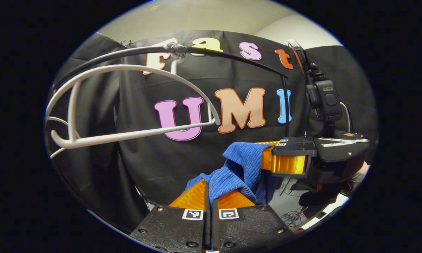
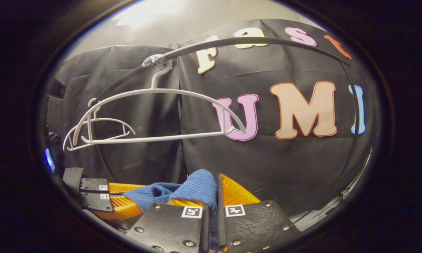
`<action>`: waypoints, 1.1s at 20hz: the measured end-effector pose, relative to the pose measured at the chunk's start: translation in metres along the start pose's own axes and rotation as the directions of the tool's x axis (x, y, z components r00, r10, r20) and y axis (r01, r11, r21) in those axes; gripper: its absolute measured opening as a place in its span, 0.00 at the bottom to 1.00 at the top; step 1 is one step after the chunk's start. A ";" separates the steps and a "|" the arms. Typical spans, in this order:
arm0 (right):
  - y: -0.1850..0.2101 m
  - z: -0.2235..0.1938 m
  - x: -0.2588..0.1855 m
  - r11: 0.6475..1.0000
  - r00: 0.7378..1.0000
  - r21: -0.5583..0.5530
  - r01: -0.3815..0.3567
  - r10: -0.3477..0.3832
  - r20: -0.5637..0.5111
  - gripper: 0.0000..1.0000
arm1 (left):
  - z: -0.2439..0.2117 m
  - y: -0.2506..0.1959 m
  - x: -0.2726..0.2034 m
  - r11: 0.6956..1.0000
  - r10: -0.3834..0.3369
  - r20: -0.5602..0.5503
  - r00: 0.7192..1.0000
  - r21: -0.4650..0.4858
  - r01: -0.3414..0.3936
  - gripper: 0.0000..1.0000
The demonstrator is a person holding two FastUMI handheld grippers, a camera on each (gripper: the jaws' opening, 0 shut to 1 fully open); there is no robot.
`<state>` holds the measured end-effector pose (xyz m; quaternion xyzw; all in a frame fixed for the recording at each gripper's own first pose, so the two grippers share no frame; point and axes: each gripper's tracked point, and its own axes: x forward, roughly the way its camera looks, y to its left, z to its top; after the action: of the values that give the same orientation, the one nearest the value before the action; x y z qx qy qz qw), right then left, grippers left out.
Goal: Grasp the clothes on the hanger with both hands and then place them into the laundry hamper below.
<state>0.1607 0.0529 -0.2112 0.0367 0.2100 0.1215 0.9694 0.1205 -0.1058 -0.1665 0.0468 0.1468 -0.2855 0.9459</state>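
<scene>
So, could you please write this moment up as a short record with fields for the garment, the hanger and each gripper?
garment: blue ribbed cloth, off the hanger, bunched between the two grippers
hanger: white hanger, bare, hooked on the black rail
left gripper: left gripper, fingers closed on the cloth
right gripper: right gripper, fingers closed on the cloth
hamper: not judged

left hand-held gripper [image 1: 211, 196]: clamped | right hand-held gripper [image 2: 211, 196]: clamped
</scene>
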 end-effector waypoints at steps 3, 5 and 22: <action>-0.003 -0.003 0.007 1.000 1.000 -0.006 0.006 -0.006 -0.012 0.10 | 0.000 0.002 0.017 1.000 -0.011 0.004 1.000 -0.014 0.012 0.02; -0.007 -0.005 0.013 1.000 1.000 0.003 0.015 -0.015 -0.021 0.10 | -0.003 0.005 0.024 1.000 -0.018 0.003 1.000 -0.025 0.018 0.02; -0.062 -0.030 0.056 0.987 0.985 0.017 0.158 -0.157 -0.071 0.10 | -0.033 0.003 0.051 0.980 -0.084 -0.072 0.994 -0.184 0.070 0.02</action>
<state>0.2116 0.0076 -0.2684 0.0264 0.2470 0.0434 0.9677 0.1544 -0.1243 -0.2137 -0.0340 0.2114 -0.3053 0.9279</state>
